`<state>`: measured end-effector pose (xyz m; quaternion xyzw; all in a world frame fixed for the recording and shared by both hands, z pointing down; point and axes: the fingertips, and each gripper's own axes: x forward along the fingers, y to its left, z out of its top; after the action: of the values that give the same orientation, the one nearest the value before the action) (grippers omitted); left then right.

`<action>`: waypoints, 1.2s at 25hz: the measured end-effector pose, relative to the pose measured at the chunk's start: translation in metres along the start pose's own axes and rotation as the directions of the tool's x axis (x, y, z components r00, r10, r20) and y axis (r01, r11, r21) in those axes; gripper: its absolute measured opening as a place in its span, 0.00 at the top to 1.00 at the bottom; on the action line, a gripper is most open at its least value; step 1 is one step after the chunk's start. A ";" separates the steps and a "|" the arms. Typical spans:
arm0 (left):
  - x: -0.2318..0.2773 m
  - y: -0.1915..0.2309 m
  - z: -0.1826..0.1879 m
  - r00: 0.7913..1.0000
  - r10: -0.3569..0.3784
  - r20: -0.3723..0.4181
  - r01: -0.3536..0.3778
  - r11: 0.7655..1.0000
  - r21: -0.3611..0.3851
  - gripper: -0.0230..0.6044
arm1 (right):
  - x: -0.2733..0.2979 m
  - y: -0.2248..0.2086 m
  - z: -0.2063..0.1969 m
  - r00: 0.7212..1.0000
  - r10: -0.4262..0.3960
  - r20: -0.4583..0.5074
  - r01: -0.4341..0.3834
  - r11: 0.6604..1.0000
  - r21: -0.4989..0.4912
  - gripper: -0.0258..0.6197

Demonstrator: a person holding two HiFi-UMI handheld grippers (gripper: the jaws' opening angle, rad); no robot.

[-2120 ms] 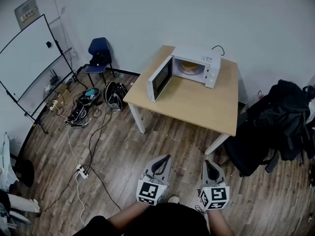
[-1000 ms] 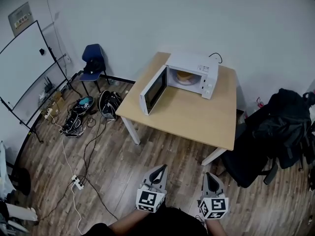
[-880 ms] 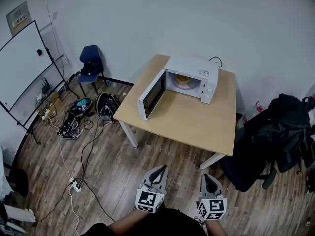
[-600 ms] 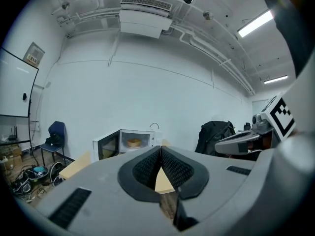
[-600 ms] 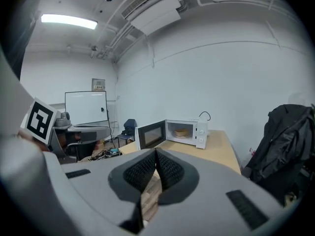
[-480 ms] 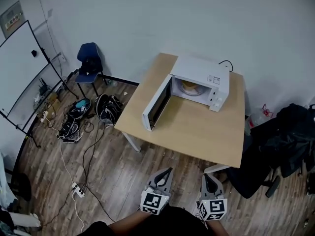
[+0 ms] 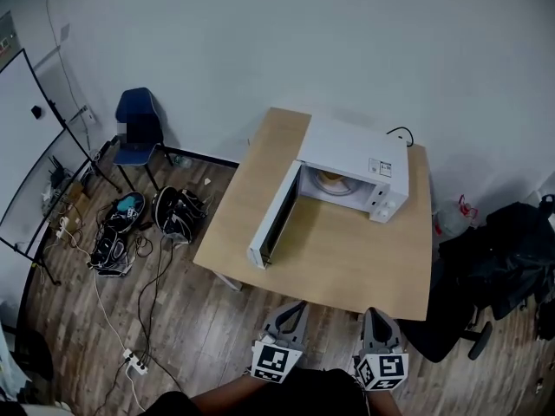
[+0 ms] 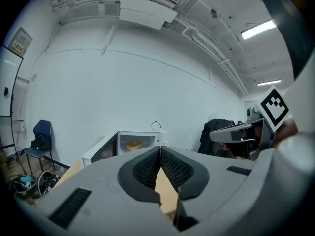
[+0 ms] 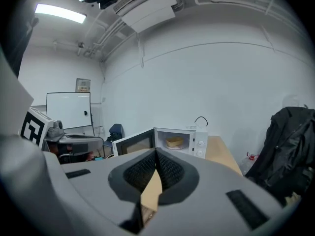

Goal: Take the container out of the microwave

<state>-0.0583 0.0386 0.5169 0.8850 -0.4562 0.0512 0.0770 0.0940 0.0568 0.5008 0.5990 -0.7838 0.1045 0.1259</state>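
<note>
Nearer the table than before, left gripper, right gripper, fingers closed empty, container in microwave.

Container: sitting deep inside the microwave, its far part hiding under the roof, its shape showing too small to tell. Whiteboard at nine o'clock and black bag at four o'clock: both running off the head view's edges.

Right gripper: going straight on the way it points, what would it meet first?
Probably the table in front of the open microwave: the shut right gripper tilts slightly down at it, nothing standing between. Depth is unclear.
</note>
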 end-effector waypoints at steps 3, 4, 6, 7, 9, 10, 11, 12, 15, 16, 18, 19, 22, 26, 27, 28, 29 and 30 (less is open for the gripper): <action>0.015 0.027 0.003 1.000 0.003 0.003 -0.003 1.000 0.003 0.94 | 0.015 -0.008 -0.001 0.999 -0.046 -0.026 0.046 0.999 0.018 0.87; 0.019 0.035 0.004 1.000 0.005 0.002 -0.006 1.000 0.002 0.94 | 0.019 -0.010 -0.001 0.998 -0.055 -0.031 0.056 0.998 0.027 0.87; 0.023 0.046 0.002 1.000 0.011 -0.007 -0.011 1.000 -0.007 0.94 | 0.023 -0.011 -0.001 0.997 -0.063 -0.040 0.064 0.997 0.030 0.87; 0.024 0.049 0.000 1.000 0.013 -0.011 -0.013 1.000 -0.012 0.94 | 0.025 -0.011 -0.002 0.997 -0.064 -0.044 0.065 0.998 0.024 0.87; 0.028 0.053 -0.004 1.000 0.011 -0.017 -0.011 1.000 -0.016 0.94 | 0.030 -0.010 -0.004 0.997 -0.061 -0.050 0.062 0.998 0.019 0.87; 0.031 0.056 -0.004 1.000 0.009 -0.018 -0.009 1.000 -0.017 0.94 | 0.034 -0.010 -0.005 0.997 -0.058 -0.052 0.059 0.998 0.021 0.87; 0.034 0.058 -0.004 1.000 0.005 -0.017 -0.006 1.000 -0.020 0.94 | 0.038 -0.010 -0.006 0.997 -0.055 -0.054 0.056 0.998 0.022 0.87; 0.038 0.059 -0.003 1.000 0.000 -0.015 -0.001 1.000 -0.025 0.94 | 0.042 -0.011 -0.008 0.997 -0.053 -0.057 0.054 0.998 0.023 0.87; 0.048 0.060 -0.002 1.000 -0.007 -0.010 0.006 1.000 -0.026 0.94 | 0.052 -0.018 -0.012 0.997 -0.050 -0.065 0.052 0.998 0.037 0.87; 0.052 0.062 -0.001 1.000 -0.001 -0.010 0.001 1.000 -0.022 0.94 | 0.057 -0.021 -0.013 0.997 -0.047 -0.069 0.049 0.998 0.041 0.87; 0.059 0.069 0.000 1.000 0.011 -0.014 -0.011 1.000 -0.016 0.94 | 0.068 -0.025 -0.015 0.997 -0.036 -0.074 0.039 0.998 0.047 0.87; 0.064 0.073 -0.001 1.000 0.016 -0.018 -0.016 1.000 -0.014 0.94 | 0.074 -0.027 -0.015 0.997 -0.030 -0.076 0.034 0.998 0.050 0.87; 0.085 0.086 -0.001 0.999 0.032 -0.033 -0.032 0.999 -0.002 0.94 | 0.096 -0.038 -0.012 0.997 -0.023 -0.077 0.027 0.998 0.051 0.87; 0.123 0.093 0.006 0.999 0.020 -0.050 -0.020 1.000 0.015 0.94 | 0.128 -0.057 0.003 0.998 -0.022 -0.053 0.025 0.998 0.064 0.87; 0.133 0.094 0.008 0.999 0.015 -0.050 -0.014 1.000 0.019 0.94 | 0.136 -0.062 0.007 0.999 -0.022 -0.047 0.025 0.997 0.068 0.87; 0.144 0.095 0.010 0.999 0.012 -0.051 -0.011 1.000 0.022 0.94 | 0.144 -0.067 0.011 0.999 -0.022 -0.042 0.025 0.997 0.071 0.87; 0.154 0.097 0.011 0.999 0.012 -0.053 -0.011 1.000 0.025 0.94 | 0.152 -0.072 0.015 0.999 -0.020 -0.038 0.023 0.997 0.073 0.87; 0.165 0.098 0.012 0.998 0.013 -0.056 -0.011 1.000 0.027 0.94 | 0.160 -0.077 0.018 0.999 -0.017 -0.035 0.020 0.997 0.074 0.87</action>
<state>-0.0425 -0.1517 0.5409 0.8814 -0.4585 0.0823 0.0777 0.1273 -0.1147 0.5363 0.6087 -0.7715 0.1428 0.1179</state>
